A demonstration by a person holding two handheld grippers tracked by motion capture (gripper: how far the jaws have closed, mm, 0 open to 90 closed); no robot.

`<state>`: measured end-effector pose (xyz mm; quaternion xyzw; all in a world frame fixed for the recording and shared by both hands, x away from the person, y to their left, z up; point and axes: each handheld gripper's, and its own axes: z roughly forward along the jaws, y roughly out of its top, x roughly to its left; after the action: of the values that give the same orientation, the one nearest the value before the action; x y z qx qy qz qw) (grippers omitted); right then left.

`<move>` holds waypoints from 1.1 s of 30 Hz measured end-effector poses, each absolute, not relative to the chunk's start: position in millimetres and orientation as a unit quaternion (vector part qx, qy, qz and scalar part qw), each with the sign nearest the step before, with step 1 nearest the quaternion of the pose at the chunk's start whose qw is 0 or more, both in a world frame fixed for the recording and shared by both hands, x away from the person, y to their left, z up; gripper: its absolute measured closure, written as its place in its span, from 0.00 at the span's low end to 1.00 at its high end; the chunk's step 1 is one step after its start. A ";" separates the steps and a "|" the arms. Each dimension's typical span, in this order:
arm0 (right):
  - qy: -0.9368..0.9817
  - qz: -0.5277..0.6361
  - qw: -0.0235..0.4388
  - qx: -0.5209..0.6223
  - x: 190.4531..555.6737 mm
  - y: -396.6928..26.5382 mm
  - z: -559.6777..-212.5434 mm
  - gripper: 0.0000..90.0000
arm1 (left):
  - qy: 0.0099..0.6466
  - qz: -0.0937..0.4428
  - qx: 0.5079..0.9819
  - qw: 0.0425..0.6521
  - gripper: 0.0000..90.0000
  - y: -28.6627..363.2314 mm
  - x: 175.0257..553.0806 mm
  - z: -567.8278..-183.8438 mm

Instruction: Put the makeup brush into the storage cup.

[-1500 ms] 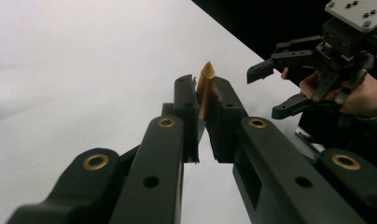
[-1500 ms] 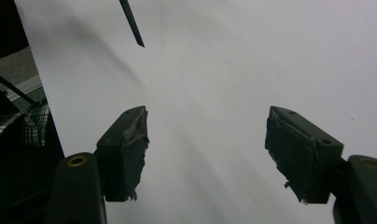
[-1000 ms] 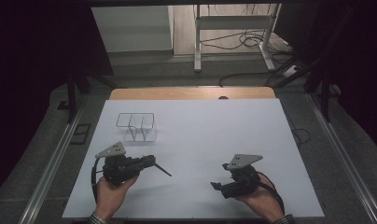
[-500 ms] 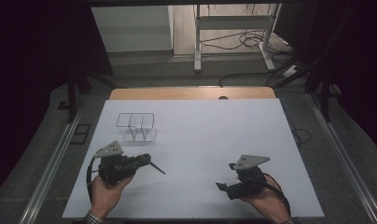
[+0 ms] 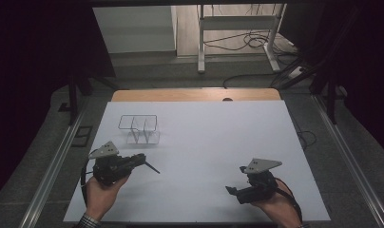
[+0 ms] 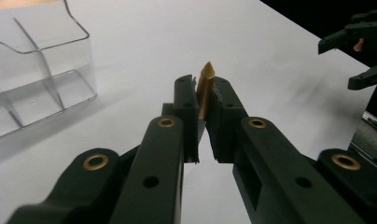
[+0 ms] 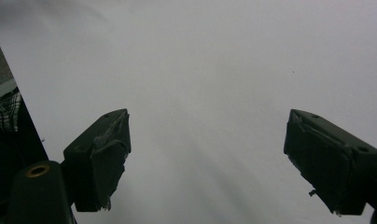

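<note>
The pencil [image 6: 205, 88] sits clamped in my left gripper [image 5: 133, 161], long axis running out past the jaws, tip toward mid-counter [image 5: 218, 137]. The clear organizer [image 5: 140, 128] lies just beyond, nearer this hand. My right gripper [image 5: 235, 190] hangs empty; its jaws have just been opening.
</note>
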<state>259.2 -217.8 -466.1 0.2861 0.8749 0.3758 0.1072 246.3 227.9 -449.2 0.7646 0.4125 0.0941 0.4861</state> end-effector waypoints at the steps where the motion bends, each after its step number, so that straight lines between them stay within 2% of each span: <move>1: 0.874 0.375 0.109 0.288 259.2 -220.0 -466.3 0.16 | 0.414 0.095 0.765 0.485 0.93 229.0 246.5 -449.2; 33: 0.870 0.356 0.123 0.319 255.2 -249.3 -474.0 0.10 | 0.452 0.130 0.757 0.453 0.93 264.7 260.8 -447.5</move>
<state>255.2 -249.3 -474.0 0.3187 0.8698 0.3559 0.1232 260.8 264.7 -447.5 0.7569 0.4524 0.1297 0.4534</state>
